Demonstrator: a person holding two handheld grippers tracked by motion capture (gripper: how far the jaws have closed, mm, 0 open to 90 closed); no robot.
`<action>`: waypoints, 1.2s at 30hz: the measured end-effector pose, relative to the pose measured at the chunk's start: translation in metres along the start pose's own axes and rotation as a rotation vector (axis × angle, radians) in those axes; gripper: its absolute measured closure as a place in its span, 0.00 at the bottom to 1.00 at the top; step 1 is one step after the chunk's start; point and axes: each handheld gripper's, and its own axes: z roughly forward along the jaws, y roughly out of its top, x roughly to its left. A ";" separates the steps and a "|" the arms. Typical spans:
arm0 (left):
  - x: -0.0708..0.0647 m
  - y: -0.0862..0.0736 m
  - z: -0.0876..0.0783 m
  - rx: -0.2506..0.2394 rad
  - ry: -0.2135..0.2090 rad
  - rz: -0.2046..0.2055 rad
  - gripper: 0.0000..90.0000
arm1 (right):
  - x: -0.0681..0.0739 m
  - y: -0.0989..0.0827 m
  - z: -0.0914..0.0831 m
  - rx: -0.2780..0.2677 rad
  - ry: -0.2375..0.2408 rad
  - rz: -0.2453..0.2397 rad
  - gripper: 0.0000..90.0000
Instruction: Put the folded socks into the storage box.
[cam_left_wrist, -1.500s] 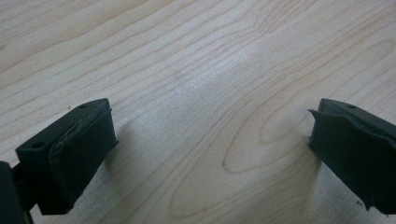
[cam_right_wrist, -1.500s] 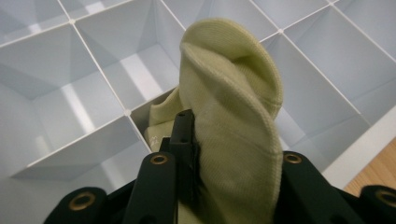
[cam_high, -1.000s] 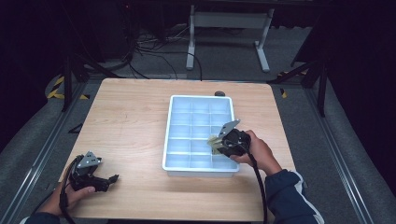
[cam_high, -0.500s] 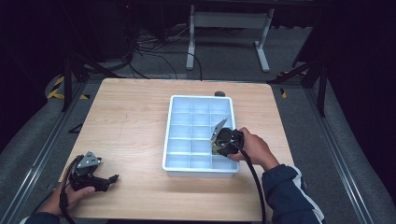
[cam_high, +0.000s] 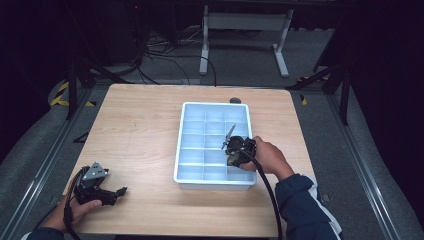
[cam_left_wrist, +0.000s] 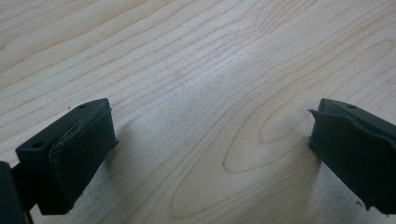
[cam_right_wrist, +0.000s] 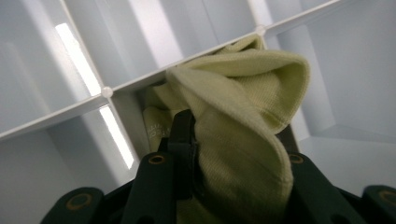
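A white tray (cam_high: 181, 150) divided into several compartments lies right of the table's middle. My right gripper (cam_high: 231, 158) points down into a compartment in its right-hand column, toward the near end. From the right gripper view, the right gripper (cam_right_wrist: 233, 161) is shut on a pale yellow-green cloth (cam_right_wrist: 247, 116). The cloth bulges over a white divider (cam_right_wrist: 70, 114). My left gripper (cam_high: 119, 192) rests open on the wood at the near left corner. In the left gripper view, bare table lies between the left gripper (cam_left_wrist: 210, 140) fingers (cam_left_wrist: 74, 154).
A small dark round thing (cam_high: 235, 100) sits on the table just behind the tray. The wooden table (cam_high: 135, 130) has free room left of the tray. A cable (cam_high: 267, 192) trails from the right gripper toward the person. Dark floor and a stand lie beyond the far edge.
My right gripper has shifted a little left and tipped down into the tray with the cloth, which now shows less from above. The left hand has kept still.
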 end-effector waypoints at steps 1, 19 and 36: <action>0.000 0.000 0.000 0.000 0.000 0.000 0.00 | 0.001 0.001 0.001 0.011 -0.015 -0.015 0.77; 0.000 0.000 0.000 0.000 0.000 0.000 0.00 | 0.000 -0.011 -0.013 -0.094 -0.013 0.027 0.67; 0.000 0.000 0.000 0.000 0.000 0.000 0.00 | 0.003 -0.022 -0.028 -0.214 -0.031 0.064 0.57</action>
